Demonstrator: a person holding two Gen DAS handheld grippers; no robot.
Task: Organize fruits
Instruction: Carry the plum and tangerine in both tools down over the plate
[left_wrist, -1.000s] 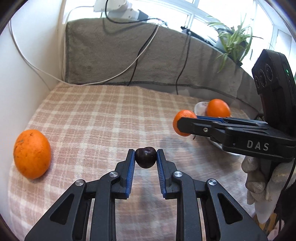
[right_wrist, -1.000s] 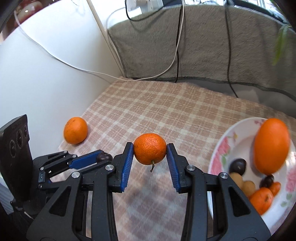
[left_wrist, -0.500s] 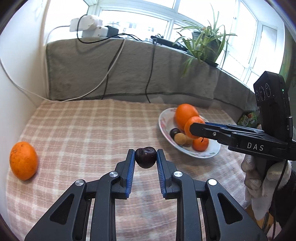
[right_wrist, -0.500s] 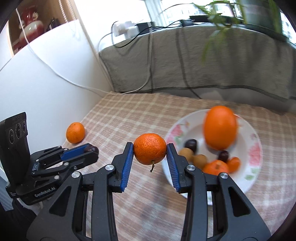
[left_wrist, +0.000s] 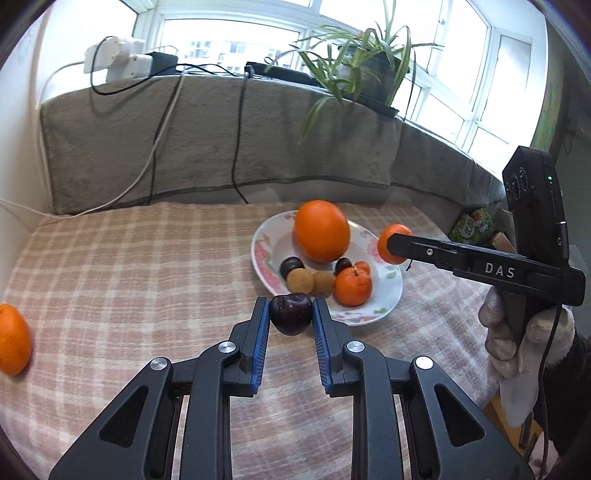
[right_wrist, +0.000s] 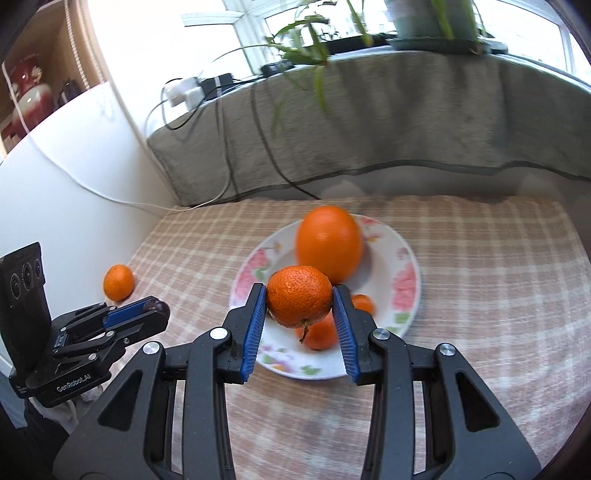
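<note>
1. While held above the checked cloth (left_wrist: 129, 280), left gripper (left_wrist: 290, 319) clamps a dark plum (left_wrist: 290, 313), near the plate (left_wrist: 388, 291).
2. Right gripper (right_wrist: 300, 300) clamps a mandarin (right_wrist: 299, 295) over the plate's near edge.
3. Loose orange (right_wrist: 118, 282): far left.

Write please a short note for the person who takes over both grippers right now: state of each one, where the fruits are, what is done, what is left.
Left gripper: jaws shut on the dark plum, held near the plate's front edge.
Right gripper: jaws shut on the mandarin, held above the plate.
Done: big orange, small mandarin, two brown fruits and two dark ones lie on the plate.
Left: set down both held fruits, then fetch the loose orange at the cloth's left edge.
</note>
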